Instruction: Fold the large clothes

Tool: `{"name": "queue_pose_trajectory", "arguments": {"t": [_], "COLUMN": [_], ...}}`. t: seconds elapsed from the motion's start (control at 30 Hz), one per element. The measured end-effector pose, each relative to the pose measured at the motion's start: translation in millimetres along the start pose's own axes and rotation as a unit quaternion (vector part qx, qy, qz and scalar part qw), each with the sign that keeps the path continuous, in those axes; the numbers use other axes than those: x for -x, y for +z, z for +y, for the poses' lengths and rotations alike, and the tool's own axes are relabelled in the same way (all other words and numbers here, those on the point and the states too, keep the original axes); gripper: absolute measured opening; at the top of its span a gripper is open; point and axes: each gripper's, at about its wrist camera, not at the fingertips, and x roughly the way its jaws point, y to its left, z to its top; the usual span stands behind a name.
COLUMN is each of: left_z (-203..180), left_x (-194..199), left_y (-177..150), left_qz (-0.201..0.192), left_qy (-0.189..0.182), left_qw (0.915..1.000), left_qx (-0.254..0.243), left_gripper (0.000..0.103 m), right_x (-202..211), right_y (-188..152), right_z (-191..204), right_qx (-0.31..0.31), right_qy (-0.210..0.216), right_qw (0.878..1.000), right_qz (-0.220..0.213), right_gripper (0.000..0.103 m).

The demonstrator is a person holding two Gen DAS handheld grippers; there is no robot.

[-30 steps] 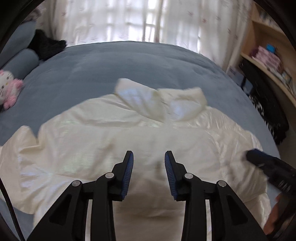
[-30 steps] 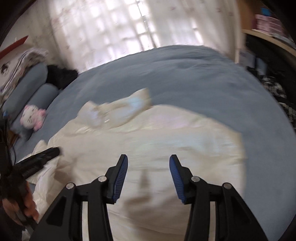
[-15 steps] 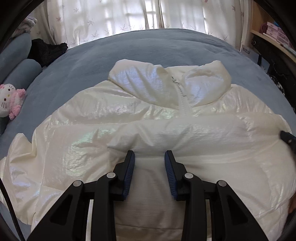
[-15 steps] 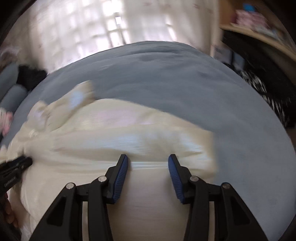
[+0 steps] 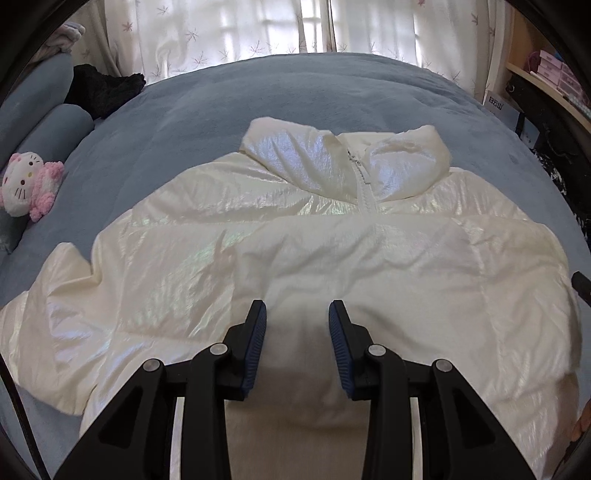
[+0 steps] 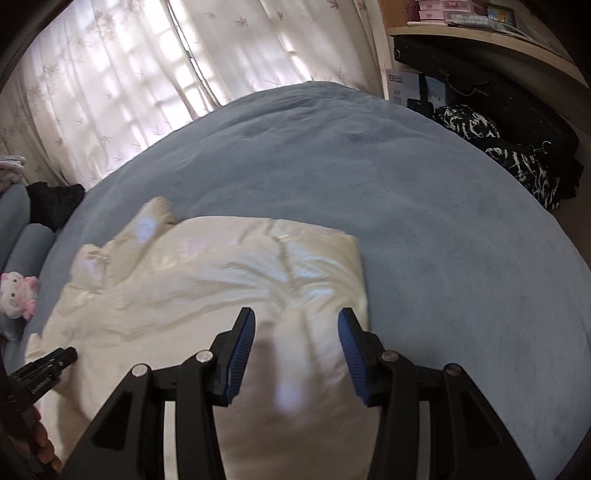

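Observation:
A shiny cream puffer jacket lies front up on a blue-grey bed, collar far, zipper down the middle. Its lower part is folded up over the chest. My left gripper is open, low over the folded part near the jacket's middle, with nothing between its pads. My right gripper is open over the jacket's right side, near its right edge; the fabric under it bulges up between the fingers, unpinched. The left gripper's tip shows at the left of the right wrist view.
A pink and white plush cat and blue-grey bolsters lie at the bed's left. A black garment sits at the far left corner. Curtains hang behind. Shelves and dark bags stand to the right of the bed.
Both grippers moved forward and down over the jacket. The jacket's lower part now lies folded up over its chest. The right gripper swung right toward the jacket's right edge. Both jaws stayed open.

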Motion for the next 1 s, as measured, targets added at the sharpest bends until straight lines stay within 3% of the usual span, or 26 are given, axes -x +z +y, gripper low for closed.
{"name": "queue_pose_trajectory", "arguments": {"t": [0.6, 0.83, 1.0], "left_z": [32.3, 30.5, 34.7], "left_x": [92.3, 129.6, 151.3], "left_y": [-63.2, -102.8, -137.0], "left_qz": [-0.028, -0.038, -0.047], "left_qy": [-0.024, -0.036, -0.046], "left_qw": [0.9989, 0.9979, 0.9967], "left_qx": [0.028, 0.037, 0.047], "left_gripper": [0.034, 0.035, 0.044], "right_x": [69.6, 99.3, 106.6], "right_y": [-65.6, -106.8, -132.2], "right_z": [18.9, 14.7, 18.9], "right_qx": [-0.019, -0.036, -0.040], "right_qy": [0.062, 0.087, 0.093], "right_qw": [0.998, 0.995, 0.994], "right_qz": [0.022, 0.017, 0.037], "right_gripper": [0.048, 0.054, 0.054]}}
